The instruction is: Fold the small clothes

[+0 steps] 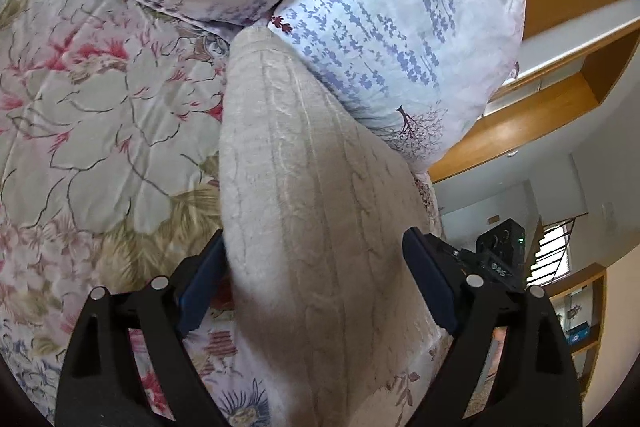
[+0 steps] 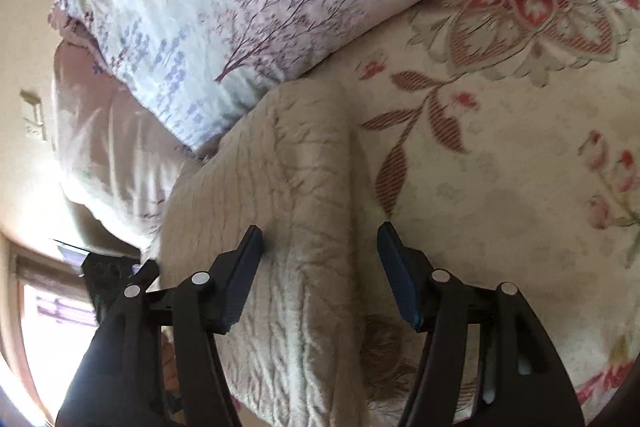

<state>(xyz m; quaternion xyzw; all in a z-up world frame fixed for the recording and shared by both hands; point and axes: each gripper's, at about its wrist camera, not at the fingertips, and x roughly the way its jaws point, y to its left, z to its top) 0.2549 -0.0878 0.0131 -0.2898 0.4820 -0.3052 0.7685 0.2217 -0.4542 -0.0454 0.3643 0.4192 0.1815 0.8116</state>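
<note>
The near end of the cable-knit garment (image 1: 312, 211) runs off the lower frame edge in both wrist views, and its far end is tucked under the lavender-print pillow (image 1: 384, 39).

Sweater (image 1: 312, 187) – beige cable-knit, matt; bedspread (image 1: 100, 115) – smooth quilted floral cloth.

Home bedroom: floral quilt (image 1: 100, 115), pillow (image 1: 400, 59), wooden shelves (image 1: 560, 99).

No legible text, label, brand or number anywhere in either view. Possibly some pale markings on the black device (image 1: 500, 251) at the right edge of the left wrist view, but too small and blurred to read.
</note>
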